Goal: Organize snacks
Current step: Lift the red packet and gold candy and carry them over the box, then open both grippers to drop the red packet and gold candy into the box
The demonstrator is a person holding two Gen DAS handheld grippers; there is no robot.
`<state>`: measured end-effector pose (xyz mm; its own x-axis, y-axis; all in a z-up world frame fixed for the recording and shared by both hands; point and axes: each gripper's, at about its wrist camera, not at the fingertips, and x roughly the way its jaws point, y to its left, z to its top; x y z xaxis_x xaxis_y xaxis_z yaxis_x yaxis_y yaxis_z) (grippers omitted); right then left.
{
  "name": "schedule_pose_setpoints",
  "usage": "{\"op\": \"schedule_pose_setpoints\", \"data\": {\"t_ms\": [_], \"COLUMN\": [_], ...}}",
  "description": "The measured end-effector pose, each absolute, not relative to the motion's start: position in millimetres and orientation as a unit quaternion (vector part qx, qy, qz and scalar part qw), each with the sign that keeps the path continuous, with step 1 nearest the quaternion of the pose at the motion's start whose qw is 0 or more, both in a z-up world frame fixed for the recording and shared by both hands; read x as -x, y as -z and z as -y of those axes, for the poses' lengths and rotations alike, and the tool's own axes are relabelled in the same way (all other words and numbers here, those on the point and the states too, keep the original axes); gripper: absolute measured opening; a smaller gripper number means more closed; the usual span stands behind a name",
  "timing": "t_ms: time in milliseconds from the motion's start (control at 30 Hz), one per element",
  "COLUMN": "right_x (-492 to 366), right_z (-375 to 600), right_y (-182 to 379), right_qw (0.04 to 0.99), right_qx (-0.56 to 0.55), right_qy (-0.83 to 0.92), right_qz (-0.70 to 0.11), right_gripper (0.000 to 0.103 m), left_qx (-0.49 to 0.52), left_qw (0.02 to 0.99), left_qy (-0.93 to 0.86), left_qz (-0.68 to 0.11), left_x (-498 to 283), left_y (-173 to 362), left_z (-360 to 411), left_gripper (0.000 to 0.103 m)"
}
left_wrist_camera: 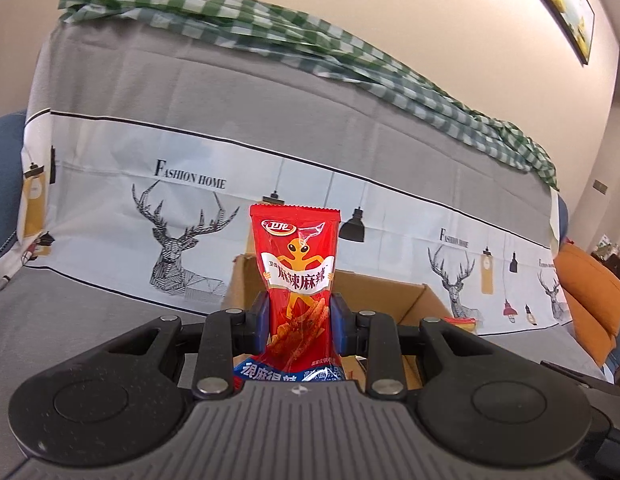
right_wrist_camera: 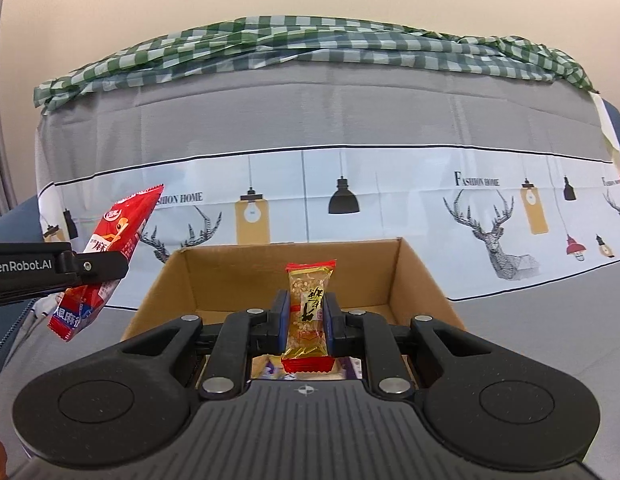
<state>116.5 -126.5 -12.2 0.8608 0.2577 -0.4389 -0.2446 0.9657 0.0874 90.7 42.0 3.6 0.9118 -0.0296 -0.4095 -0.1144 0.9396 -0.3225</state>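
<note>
Ahead of us stands a sofa backrest under a grey cover printed with deer heads and hanging lamps; a green checked cloth lies crumpled along its top. On the grey seat sits an open cardboard box, flaps up, with some wrappers dimly visible at its near bottom edge. An orange cushion shows far right in the left wrist view.

Our left gripper has its fingers closed on a red snack packet. The packet stands upright, pinched at its lower half, top edge well above the pads, in front of the box's left corner. It is glossy red with a yellow cartoon figure, a white banner of Chinese characters and a blue band at the bottom.

Our right gripper has its fingers clamped tight on a small candy bar, upright above the near part of the box. Clear wrapper, golden nutty filling, red crimped ends, black lettering.

Nothing stands between either packet and the box.
</note>
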Motion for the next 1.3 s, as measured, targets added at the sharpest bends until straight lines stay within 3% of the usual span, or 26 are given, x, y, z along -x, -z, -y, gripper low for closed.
{"op": "schedule_pose_setpoints", "data": {"t_ms": [967,1067,1133,1167,1200,1300], "right_x": [-118,-118,-118,-119,-119,-120], "right_z": [135,134,133,134,137,142], "right_y": [12,12,14,15,15,13], "right_qw": [0.969,0.969,0.971,0.971,0.972,0.973], "right_qx": [-0.008,0.0,0.011,0.01,0.003,-0.007], "right_qy": [-0.109,-0.1,-0.081,-0.073,-0.067,-0.058], "right_qz": [-0.223,-0.225,-0.227,-0.227,-0.227,-0.224], "right_gripper": [0.018,0.018,0.034,0.053,0.061,0.068], "left_qx": [0.167,0.17,0.169,0.167,0.165,0.156], "left_qw": [0.963,0.962,0.963,0.963,0.964,0.965], "left_qy": [0.02,0.047,0.058,0.061,0.061,0.055], "left_qz": [-0.212,-0.21,-0.203,-0.2,-0.2,-0.204], "left_x": [-95,-94,-92,-90,-90,-89], "left_y": [0,-1,-2,-2,-2,-2], "left_z": [-24,-21,-20,-18,-18,-17], "left_gripper": [0.033,0.039,0.049,0.05,0.05,0.05]}}
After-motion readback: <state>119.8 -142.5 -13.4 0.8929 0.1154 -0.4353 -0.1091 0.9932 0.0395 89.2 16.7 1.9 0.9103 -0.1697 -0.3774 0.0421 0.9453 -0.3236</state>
